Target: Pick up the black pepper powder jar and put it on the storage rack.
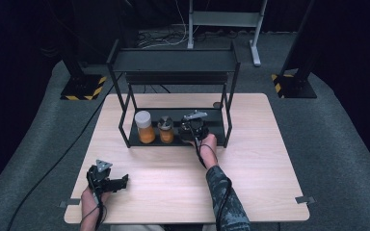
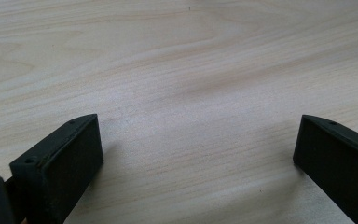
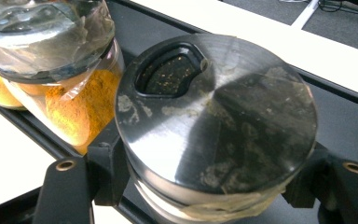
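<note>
**Right gripper clamps a steel-lidded jar on the rack's bottom shelf**

Here the right gripper (image 3: 214, 186) is clenched on the glass spice jar with the round brushed-steel shaker lid (image 3: 216, 112), on the bottom shelf of the black metal two-tier rack (image 1: 173, 60). Just beside it on that shelf stands a second steel-lidded glass jar of orange powder (image 1: 165, 130), then a white-capped jar of orange powder (image 1: 144, 126). Well in front of the rack, the left gripper (image 2: 196, 154) rests released over the pale wooden table (image 2: 191, 60).

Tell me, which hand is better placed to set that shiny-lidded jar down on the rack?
Right. The right claw is already clamped on the jar over the rack's bottom shelf, beside the two orange jars. The left claw rests open on the table, far away.
</note>
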